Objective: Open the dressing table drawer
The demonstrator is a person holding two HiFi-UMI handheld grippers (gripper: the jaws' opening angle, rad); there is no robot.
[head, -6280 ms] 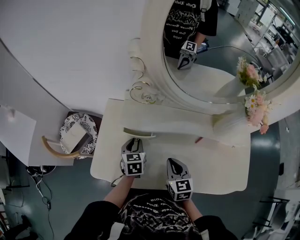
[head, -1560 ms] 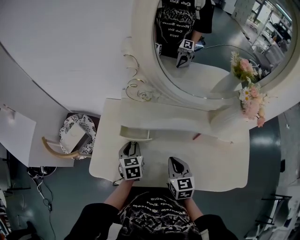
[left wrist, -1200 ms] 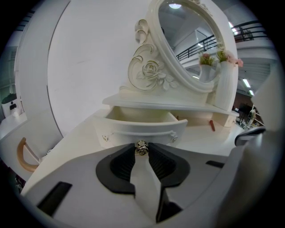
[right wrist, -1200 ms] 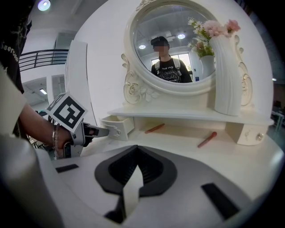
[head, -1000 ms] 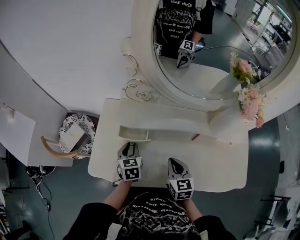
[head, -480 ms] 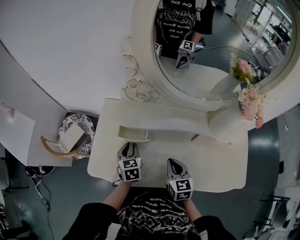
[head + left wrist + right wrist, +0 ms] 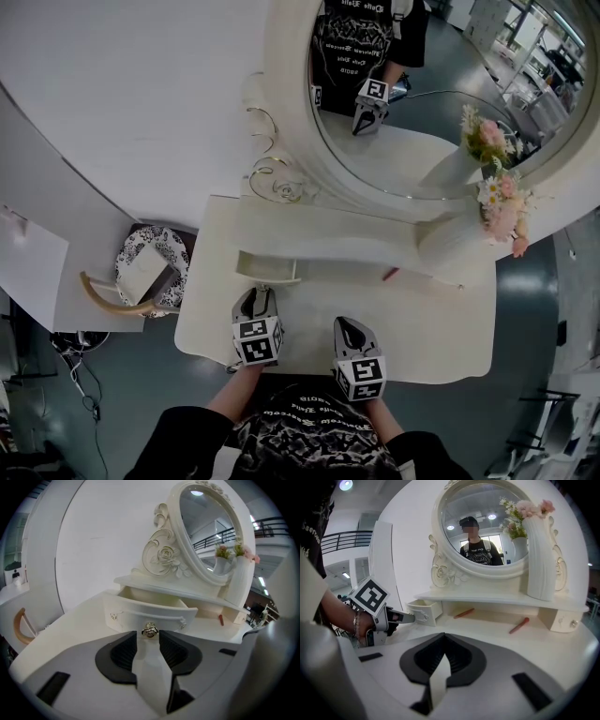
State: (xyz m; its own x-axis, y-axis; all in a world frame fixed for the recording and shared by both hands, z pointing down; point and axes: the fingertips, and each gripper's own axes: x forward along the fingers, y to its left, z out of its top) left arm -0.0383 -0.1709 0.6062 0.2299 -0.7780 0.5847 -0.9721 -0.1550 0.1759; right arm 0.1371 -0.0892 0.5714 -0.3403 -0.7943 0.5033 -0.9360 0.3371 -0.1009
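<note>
The dressing table's small left drawer (image 7: 267, 268) stands pulled out from under the shelf, and its inside shows as a pale hollow (image 7: 150, 597). On its curved front sits a small metal rose knob (image 7: 149, 630). My left gripper (image 7: 148, 637) has its tips on either side of this knob. The jaws are opening and a gap shows between each pad and the knob. From the head view my left gripper (image 7: 263, 296) points at the drawer front. My right gripper (image 7: 345, 328) rests over the tabletop to the right, its jaws (image 7: 444, 637) shut on nothing.
A tall white vase of pink flowers (image 7: 457, 242) stands on the shelf at the right, below the oval mirror (image 7: 422, 103). A red stick (image 7: 519, 625) lies on the tabletop (image 7: 431, 328). A second small drawer (image 7: 562, 619) is at the right end. A patterned stool (image 7: 150, 270) stands left of the table.
My left gripper has rolled a little about its own line and its marker cube now sits turned. The drawer stays pulled out and my right gripper has not moved.
</note>
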